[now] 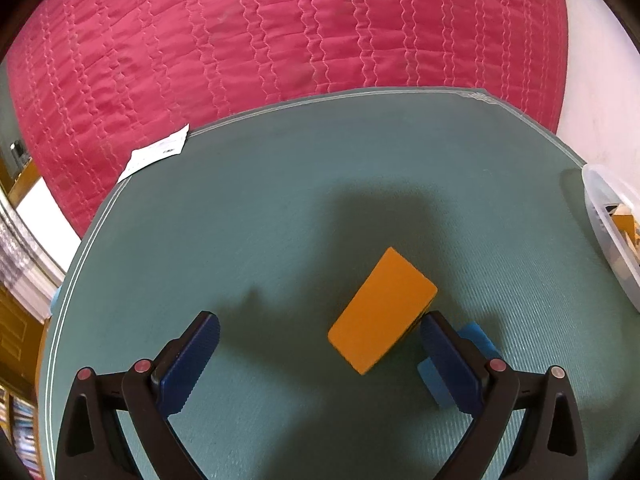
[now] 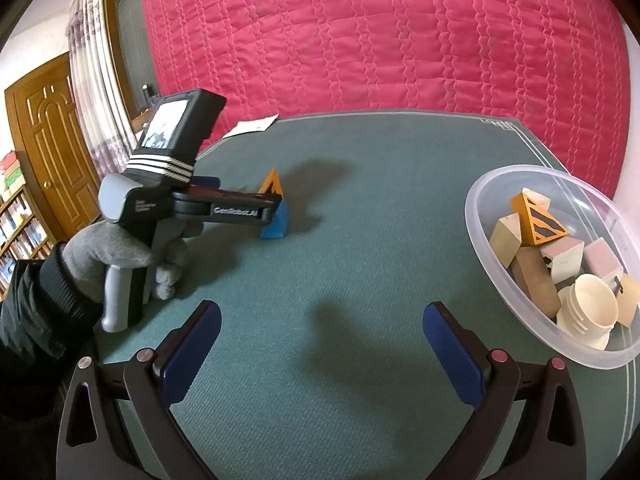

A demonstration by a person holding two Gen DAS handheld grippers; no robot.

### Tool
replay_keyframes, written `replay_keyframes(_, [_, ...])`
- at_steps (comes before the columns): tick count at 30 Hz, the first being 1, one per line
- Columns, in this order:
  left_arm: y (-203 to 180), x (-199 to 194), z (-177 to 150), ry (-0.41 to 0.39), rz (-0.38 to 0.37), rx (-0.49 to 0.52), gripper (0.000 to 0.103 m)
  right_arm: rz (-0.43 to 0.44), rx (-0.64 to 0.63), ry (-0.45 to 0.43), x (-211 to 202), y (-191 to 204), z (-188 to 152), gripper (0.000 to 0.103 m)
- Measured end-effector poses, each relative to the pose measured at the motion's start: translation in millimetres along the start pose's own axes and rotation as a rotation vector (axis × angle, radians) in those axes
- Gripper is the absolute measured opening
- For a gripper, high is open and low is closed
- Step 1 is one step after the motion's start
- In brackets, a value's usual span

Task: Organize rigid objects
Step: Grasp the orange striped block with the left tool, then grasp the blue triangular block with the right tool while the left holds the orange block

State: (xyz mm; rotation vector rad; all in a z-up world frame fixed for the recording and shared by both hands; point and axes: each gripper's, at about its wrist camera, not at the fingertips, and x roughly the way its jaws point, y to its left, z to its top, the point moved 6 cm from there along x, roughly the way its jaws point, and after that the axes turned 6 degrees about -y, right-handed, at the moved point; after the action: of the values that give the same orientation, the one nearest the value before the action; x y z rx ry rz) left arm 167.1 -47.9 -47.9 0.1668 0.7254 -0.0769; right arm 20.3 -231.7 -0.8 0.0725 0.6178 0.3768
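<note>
- The left tool is spread wide over the orange block on the green surface, nothing gripped; pickup is judged in hand.
- The block's long axis runs diagonally, far end pointing up-right; a blue wedge lies just beside it.
- Next, closing across the block's short sides is called for, then carrying to the bowl.
- The right tool is held wide open, empty.

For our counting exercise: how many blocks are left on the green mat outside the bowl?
2: an orange block between the open left gripper's fingers and a blue block beside it. The gripper may hide others.
</note>
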Motion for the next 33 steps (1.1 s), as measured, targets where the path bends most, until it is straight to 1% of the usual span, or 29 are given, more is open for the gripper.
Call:
replay_keyframes(3, [2,5,0,0.018,-0.014,-0.015,0.101,-0.003,0.007,0.004,1,-1,0,0.101])
replay_keyframes(6, [4,8,-3,0.038,-0.051,-0.048,0.092,-0.006,0.017,0.012,3,-1,-2,0.101])
replay_keyframes(8, [6,9,-4,0.039,-0.077,-0.068,0.085,-0.009,0.025,0.017,5,-1,-2,0.101])
replay_keyframes(10, [5,7,-4,0.033,-0.101,-0.074,0.073,-0.011,0.031,0.021,6,-1,-2,0.101])
replay_keyframes(11, [4,6,-3,0.028,-0.106,-0.072,0.070,-0.011,0.033,0.023,6,0,-2,0.100])
replay_keyframes(12, [3,5,-3,0.022,-0.113,-0.069,0.061,-0.010,0.035,0.027,7,2,-2,0.100])
replay_keyframes(13, [2,4,-3,0.017,-0.119,-0.067,0.050,-0.008,0.035,0.030,8,3,-2,0.099])
replay_keyframes(14, [1,3,-2,0.012,-0.124,-0.066,0.045,-0.006,0.034,0.036,9,4,-2,0.097])
replay_keyframes(15, [1,2,-2,0.008,-0.131,-0.069,0.035,-0.005,0.031,0.046,12,6,-3,0.096])
replay_keyframes(16, [1,1,-3,0.006,-0.138,-0.074,0.032,-0.004,0.029,0.053,14,9,-3,0.094])
replay_keyframes(17, [2,1,-3,0.005,-0.143,-0.082,0.032,-0.002,0.026,0.062,16,11,-4,0.090])
replay_keyframes(20, [9,-1,-3,-0.003,-0.155,-0.114,0.032,0.005,0.009,0.082,25,19,-3,0.082])
replay_keyframes(24, [18,-6,-3,-0.022,-0.137,-0.133,0.032,0.020,-0.040,0.103,39,31,6,0.076])
replay_keyframes(29, [30,-16,-2,-0.050,-0.112,-0.156,0.031,0.004,-0.065,0.133,64,31,17,0.063])
replay_keyframes(33, [36,-19,-1,-0.063,-0.107,-0.167,0.032,0.021,-0.066,0.143,79,34,24,0.061])
